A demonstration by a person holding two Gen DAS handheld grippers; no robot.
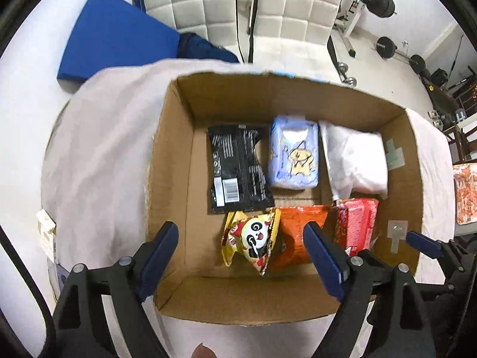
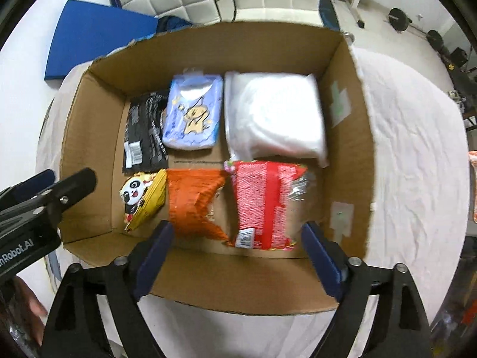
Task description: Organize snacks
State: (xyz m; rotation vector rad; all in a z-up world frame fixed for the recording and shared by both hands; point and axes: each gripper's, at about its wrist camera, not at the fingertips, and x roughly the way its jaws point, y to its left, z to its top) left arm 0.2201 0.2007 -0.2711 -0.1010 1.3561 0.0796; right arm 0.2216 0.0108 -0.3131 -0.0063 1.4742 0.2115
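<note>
An open cardboard box stands on a cloth-covered table and holds several snack packs. At its far side lie a black packet, a light blue packet and a white bag. Nearer lie a yellow panda packet, an orange packet and a red packet. My left gripper hangs open above the panda packet, empty. My right gripper hangs open above the orange and red packets, empty.
A wrinkled white cloth covers the table around the box. On the floor behind lie a blue mat and weights, with white padded chairs. An orange-patterned pack lies at the right table edge.
</note>
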